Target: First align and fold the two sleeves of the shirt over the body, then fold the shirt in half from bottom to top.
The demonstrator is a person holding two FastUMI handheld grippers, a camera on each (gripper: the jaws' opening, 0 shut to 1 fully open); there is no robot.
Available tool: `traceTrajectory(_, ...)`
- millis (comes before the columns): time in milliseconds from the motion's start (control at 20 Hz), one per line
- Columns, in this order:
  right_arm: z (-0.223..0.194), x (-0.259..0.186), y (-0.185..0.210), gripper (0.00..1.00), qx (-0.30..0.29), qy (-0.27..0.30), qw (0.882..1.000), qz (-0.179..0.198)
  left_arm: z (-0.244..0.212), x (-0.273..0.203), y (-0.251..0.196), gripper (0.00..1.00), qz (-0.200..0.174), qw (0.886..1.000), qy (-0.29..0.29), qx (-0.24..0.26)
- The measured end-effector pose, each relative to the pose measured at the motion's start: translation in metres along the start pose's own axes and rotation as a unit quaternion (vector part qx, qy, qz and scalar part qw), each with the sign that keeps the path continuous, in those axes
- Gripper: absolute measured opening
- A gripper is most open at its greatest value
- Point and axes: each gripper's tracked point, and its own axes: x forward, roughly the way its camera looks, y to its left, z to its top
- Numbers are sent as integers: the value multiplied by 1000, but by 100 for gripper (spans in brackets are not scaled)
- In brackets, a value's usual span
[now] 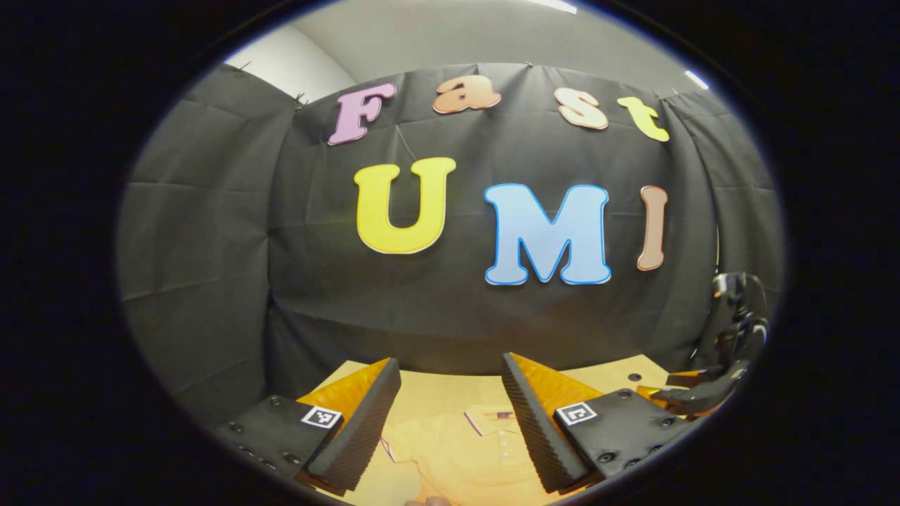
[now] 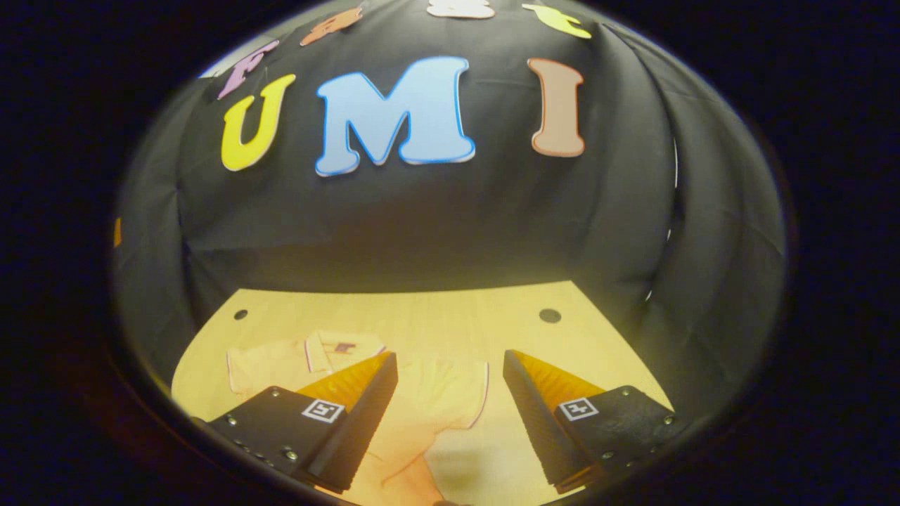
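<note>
The shirt (image 2: 394, 393) lay flat on the table (image 2: 450, 309), sleeves spread. The left gripper (image 1: 450, 414) and the right gripper (image 2: 450, 414) hovered above it, fingers apart, holding nothing.

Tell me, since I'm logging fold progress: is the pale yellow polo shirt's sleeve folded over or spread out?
Spread out: the pale yellow polo shirt lies flat on the wooden table, its short sleeve extending sideways off the body.

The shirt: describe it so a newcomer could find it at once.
Start at the wooden table before the black cloth wall. The shirt lies spread flat on it, below the open right gripper. It is a pale, collared short-sleeved shirt with thin dark trim on collar and sleeve hems.
</note>
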Motion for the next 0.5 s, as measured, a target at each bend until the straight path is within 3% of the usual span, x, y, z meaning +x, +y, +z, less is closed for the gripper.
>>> traceTrajectory(250, -72, 46, -4, 95, 11, 98, 995, 3, -3, 1, 7, 95, 12, 1000, 8, 5)
traceTrajectory(500, -130, 76, -12, 95, 36, 185, 982, 1, -5, 5, 11, 95, 21, 1000, 12, 5)
